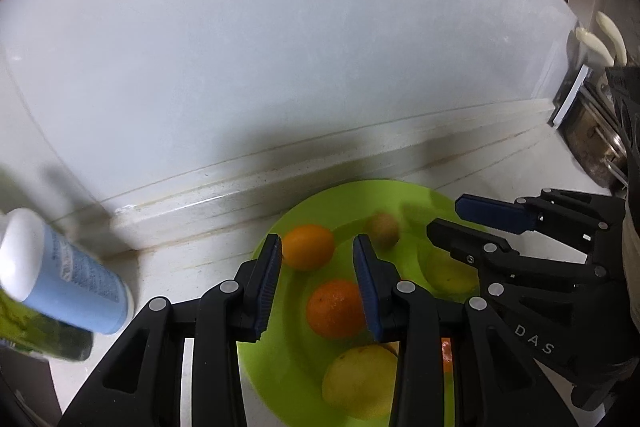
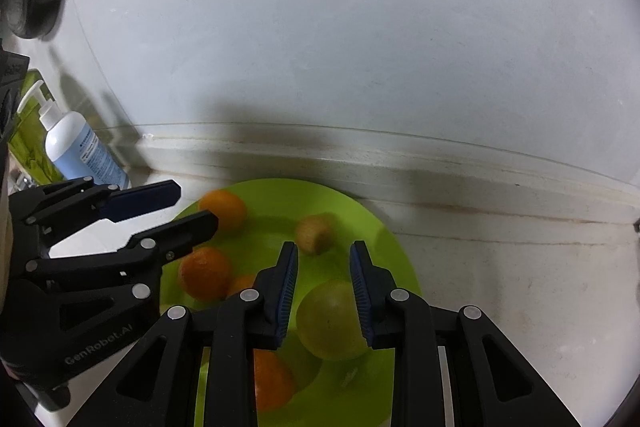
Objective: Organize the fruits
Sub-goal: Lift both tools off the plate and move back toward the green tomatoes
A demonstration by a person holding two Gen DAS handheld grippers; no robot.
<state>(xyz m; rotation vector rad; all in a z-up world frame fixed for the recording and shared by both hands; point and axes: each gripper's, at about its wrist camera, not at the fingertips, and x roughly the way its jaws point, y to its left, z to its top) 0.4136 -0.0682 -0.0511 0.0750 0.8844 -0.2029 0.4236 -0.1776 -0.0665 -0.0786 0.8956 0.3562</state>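
Both grippers tilt steeply down over the green plate [image 1: 360, 187] on the bench [image 2: 500, 267], side by side. Our left gripper [image 1: 317, 239] is narrow w/ nothing held; an orange [image 1: 334, 309] lies on the plate below its gap. Our right gripper [image 2: 324, 245] is at its narrowest, empty, over a yellow-green fruit [image 2: 332, 323]. Only the right view shows the pump on the blue bottle [image 2: 80, 151]; only the left view shows white handles [image 1: 596, 45] at far right.

I see a pale bench [image 1: 192, 259] running along a white wall. On it: a green plate [image 1: 276, 367] and a blue bottle [image 2: 86, 157], well apart.
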